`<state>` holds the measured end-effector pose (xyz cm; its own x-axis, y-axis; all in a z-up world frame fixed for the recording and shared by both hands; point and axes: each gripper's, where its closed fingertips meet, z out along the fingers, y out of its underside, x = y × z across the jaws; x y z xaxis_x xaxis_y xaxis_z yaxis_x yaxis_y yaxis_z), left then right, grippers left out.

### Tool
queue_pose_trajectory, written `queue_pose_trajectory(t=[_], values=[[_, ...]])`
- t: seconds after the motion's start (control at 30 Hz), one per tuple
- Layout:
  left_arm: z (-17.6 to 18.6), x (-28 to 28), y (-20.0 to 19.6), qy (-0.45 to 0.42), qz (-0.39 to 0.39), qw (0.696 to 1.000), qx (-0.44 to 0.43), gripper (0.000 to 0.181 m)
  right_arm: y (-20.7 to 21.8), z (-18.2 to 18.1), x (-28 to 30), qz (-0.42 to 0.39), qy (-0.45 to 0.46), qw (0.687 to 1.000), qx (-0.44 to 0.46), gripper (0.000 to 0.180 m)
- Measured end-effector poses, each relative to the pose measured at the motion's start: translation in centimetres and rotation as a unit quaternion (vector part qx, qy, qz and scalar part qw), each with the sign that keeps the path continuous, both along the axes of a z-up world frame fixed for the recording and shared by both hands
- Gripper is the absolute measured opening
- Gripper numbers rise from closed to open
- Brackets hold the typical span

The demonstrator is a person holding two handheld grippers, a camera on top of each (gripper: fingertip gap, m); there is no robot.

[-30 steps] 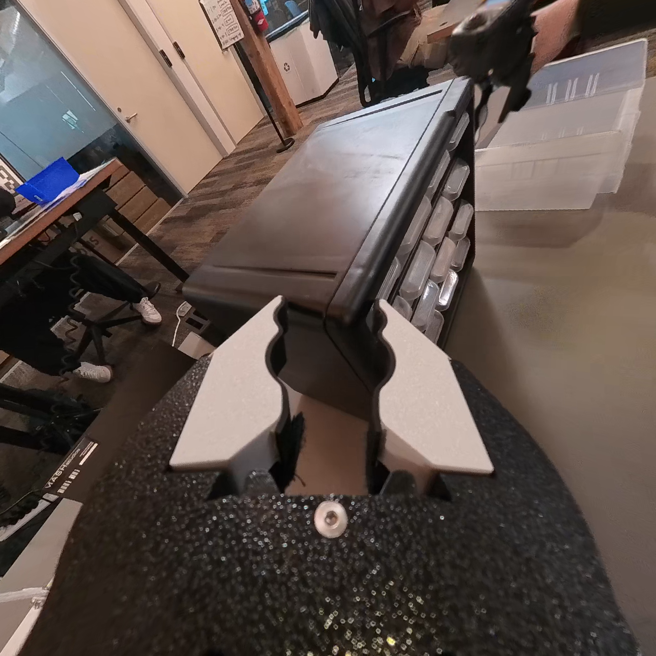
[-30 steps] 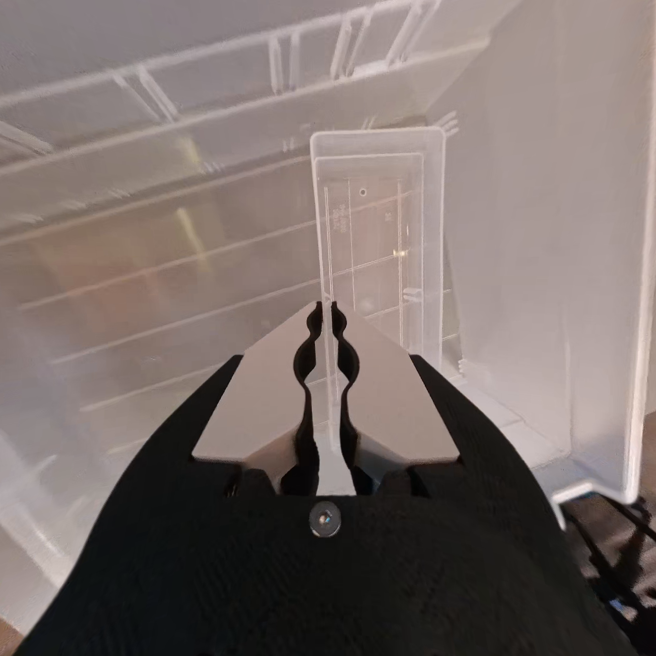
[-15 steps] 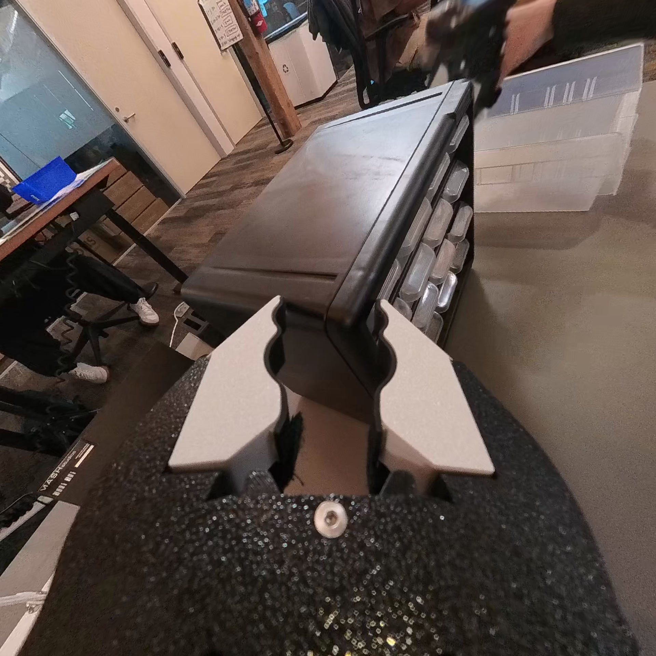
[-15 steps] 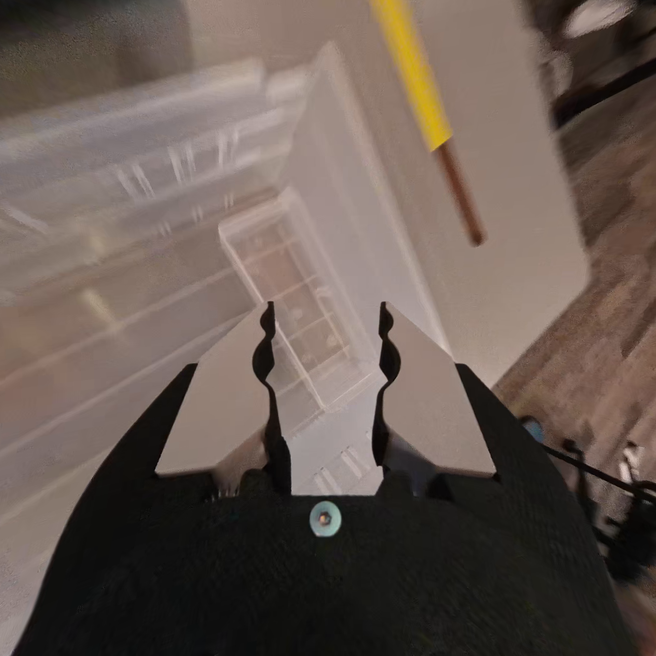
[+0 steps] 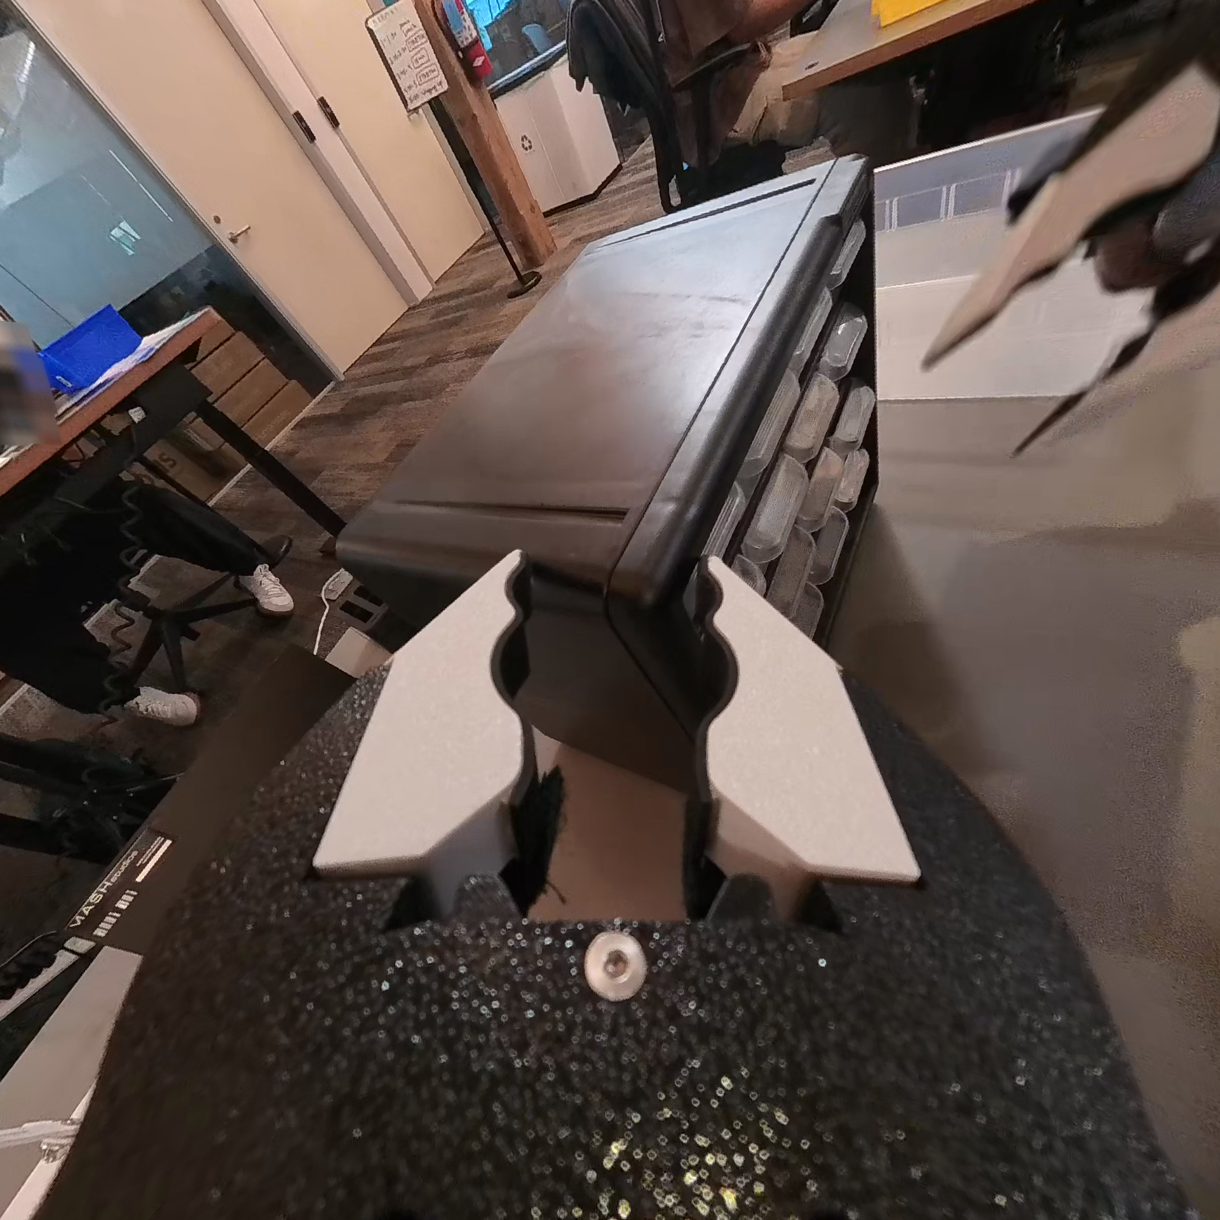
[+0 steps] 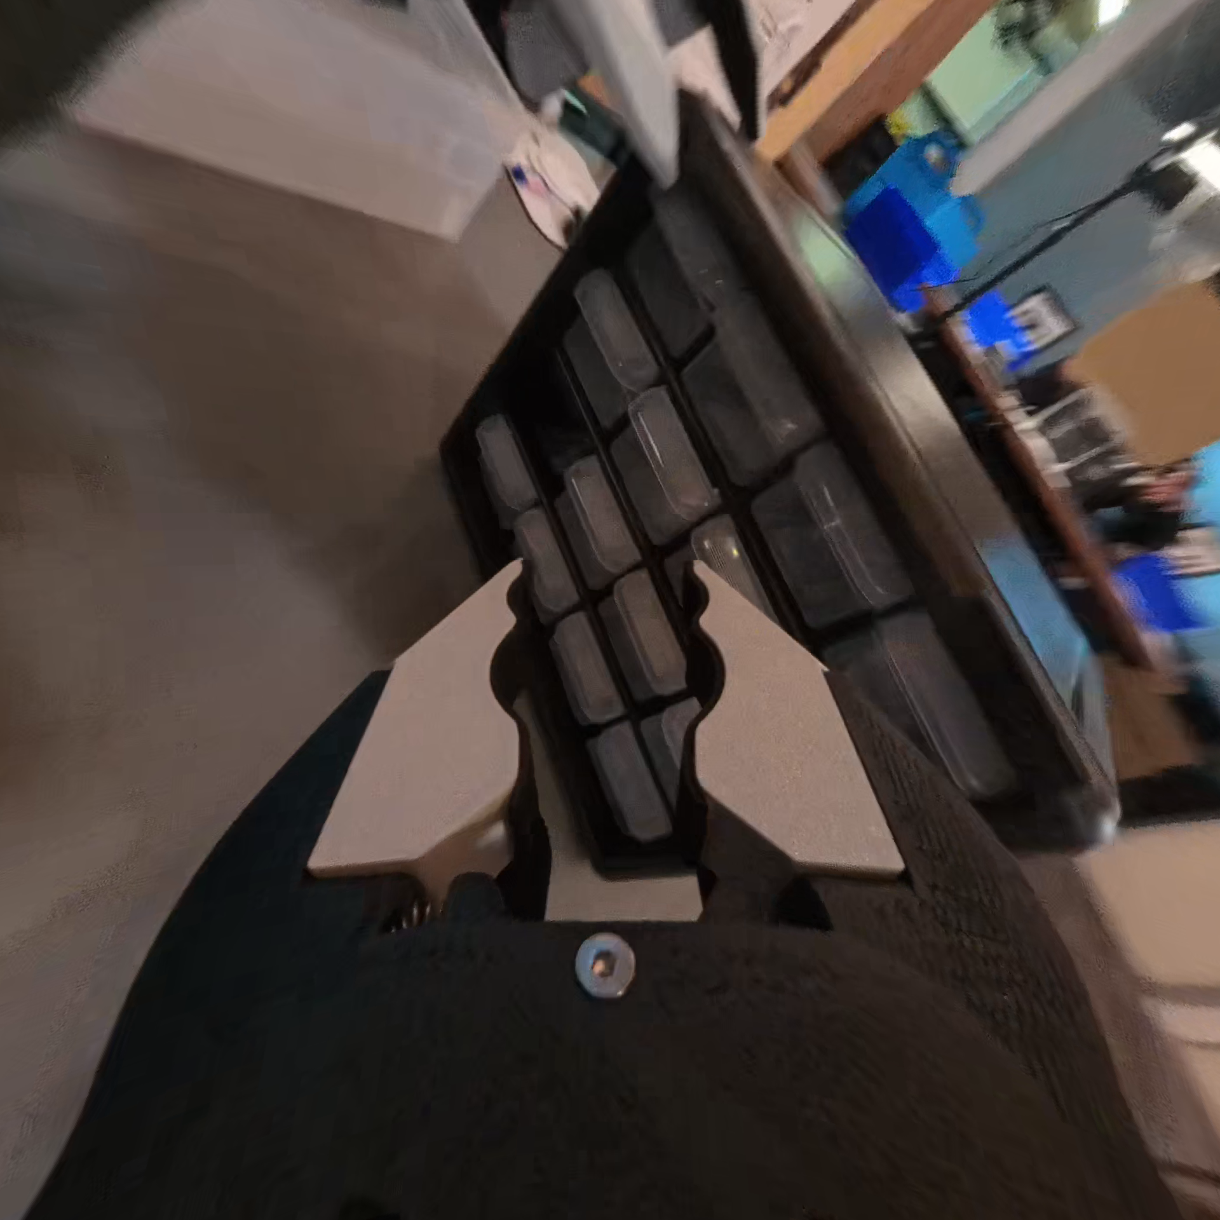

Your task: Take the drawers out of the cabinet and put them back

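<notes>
Two claws, one cabinet: line up on the next drawer

We brace the cabinet [image 5: 594, 409] on the counter [image 5: 990, 660] with our left claw [image 5: 614, 634], its jaws spread wide around the near top corner, gripping nothing that we can confirm. Our right claw [image 6: 607, 634] is released and empty, pointed at the rows of clear drawers [image 6: 634, 475], tilted to the cabinet face. We should level it, centre one drawer front between the fingers, then close and pull straight. Motion blur hides which drawer.
</notes>
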<state>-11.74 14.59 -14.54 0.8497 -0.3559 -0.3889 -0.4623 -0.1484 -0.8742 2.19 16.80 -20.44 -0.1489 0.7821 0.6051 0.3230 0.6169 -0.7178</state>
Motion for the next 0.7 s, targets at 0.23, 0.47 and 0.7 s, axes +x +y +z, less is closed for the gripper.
queue_pose_trajectory(t=[0.23,0.47,0.7], values=[[0.0,0.0,0.0,0.002,-0.001,1.000,0.001,0.047,0.0,-4.9,-6.0,-0.080,-0.027,0.969,0.234,0.042],[0.0,0.0,0.0,0.004,-0.004,1.000,0.001,0.047,1.8,-5.7,-7.5,-0.122,-0.032,0.901,0.414,0.029],[0.0,0.0,0.0,0.003,-0.005,1.000,0.002,0.047,1.3,-4.7,-7.0,-0.135,-0.018,0.897,0.420,0.008]])
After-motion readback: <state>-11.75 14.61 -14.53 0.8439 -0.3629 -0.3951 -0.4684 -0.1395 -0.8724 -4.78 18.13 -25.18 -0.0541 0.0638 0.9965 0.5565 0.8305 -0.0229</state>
